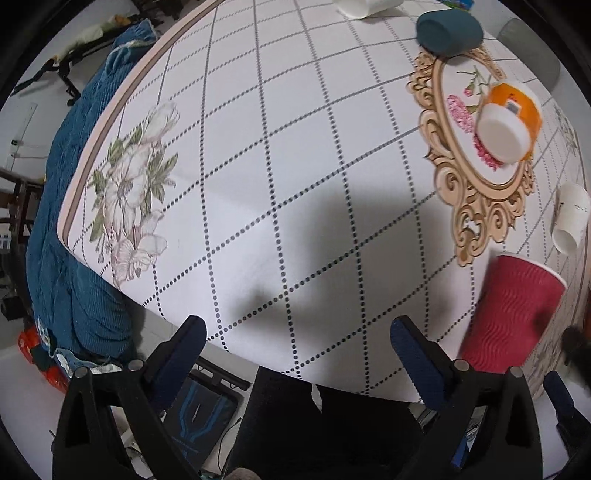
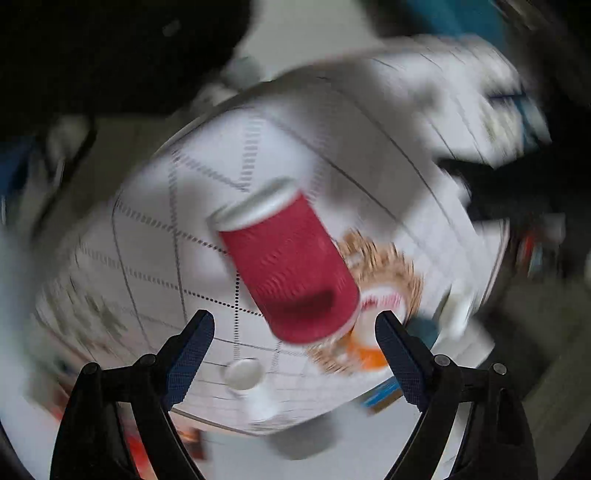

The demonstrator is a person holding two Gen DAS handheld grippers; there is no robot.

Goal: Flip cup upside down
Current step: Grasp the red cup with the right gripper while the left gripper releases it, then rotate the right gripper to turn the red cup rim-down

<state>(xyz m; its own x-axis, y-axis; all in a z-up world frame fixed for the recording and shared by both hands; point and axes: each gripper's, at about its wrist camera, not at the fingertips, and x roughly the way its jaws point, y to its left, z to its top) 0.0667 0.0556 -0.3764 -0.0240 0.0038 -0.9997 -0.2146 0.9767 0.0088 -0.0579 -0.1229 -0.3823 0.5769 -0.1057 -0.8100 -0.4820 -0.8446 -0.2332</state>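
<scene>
A red ribbed paper cup [image 1: 513, 314] stands on the white checked tablecloth [image 1: 280, 155] near its front right edge. In the blurred right wrist view the same red cup [image 2: 291, 269] shows with its pale flat base up and away from me. My right gripper [image 2: 295, 343] is open, its fingers on either side of the cup's near end and apart from it. My left gripper [image 1: 299, 347] is open and empty over the table's front edge, left of the cup.
An orange-and-white cup [image 1: 509, 122] lies on a gold-framed flower print [image 1: 469, 206]. A dark teal cup [image 1: 448, 31] lies at the back. A white cup [image 1: 570, 218] lies at the right; another white one [image 1: 365, 7] at the top. A blue cloth [image 1: 74, 221] hangs at the left.
</scene>
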